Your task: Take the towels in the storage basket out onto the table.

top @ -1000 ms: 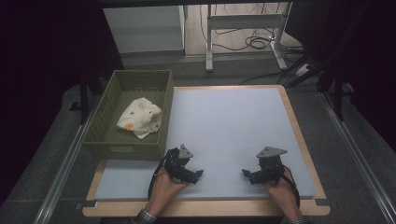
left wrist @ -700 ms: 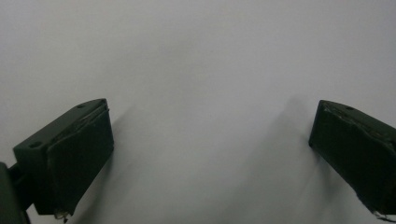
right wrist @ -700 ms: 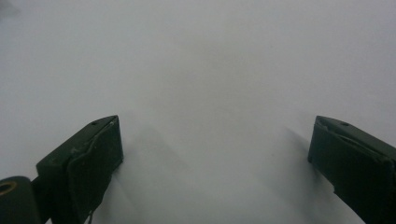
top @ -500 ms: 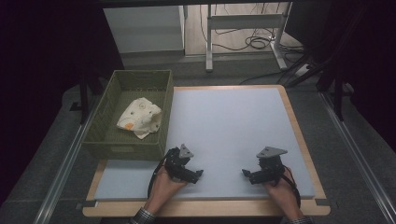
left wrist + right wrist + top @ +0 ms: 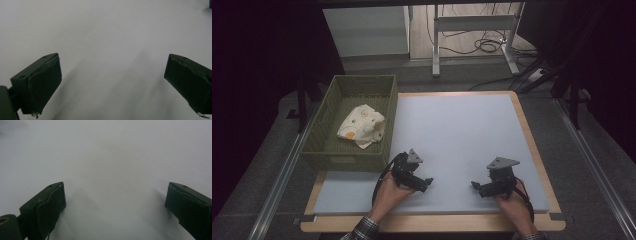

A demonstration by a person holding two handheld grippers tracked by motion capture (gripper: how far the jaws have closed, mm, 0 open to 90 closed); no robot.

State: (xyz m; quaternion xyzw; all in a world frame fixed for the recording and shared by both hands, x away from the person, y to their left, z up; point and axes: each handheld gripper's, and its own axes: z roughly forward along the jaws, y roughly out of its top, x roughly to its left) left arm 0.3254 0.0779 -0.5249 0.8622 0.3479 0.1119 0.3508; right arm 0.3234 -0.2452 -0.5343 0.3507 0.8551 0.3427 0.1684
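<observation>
The person's left hand (image 5: 388, 194) holds the left tool (image 5: 427, 183) low over the near part of the pale worktop (image 5: 462, 130), its tip turned toward the middle of the near edge. The right hand (image 5: 512, 202) holds the right tool (image 5: 476, 186) near the front right corner, its tip turned inward toward the left tool, and the two tools stand well apart with bare mat between them. In the left gripper view the left tool (image 5: 112, 85) has its two black jaws wide apart with nothing between them, just the pale surface below. In the right gripper view the right tool (image 5: 115, 207) likewise has its jaws spread wide and grips nothing. A grey three-cornered plate sits on top of each tool. The nearest thing to them is a crumpled cream cloth (image 5: 361, 126) with small coloured prints, lying on the floor of the green basket (image 5: 343, 157) that stands at the left edge of the worktop, just beyond the left tool. The cloth is apart from both tools, and neither touches the basket.
</observation>
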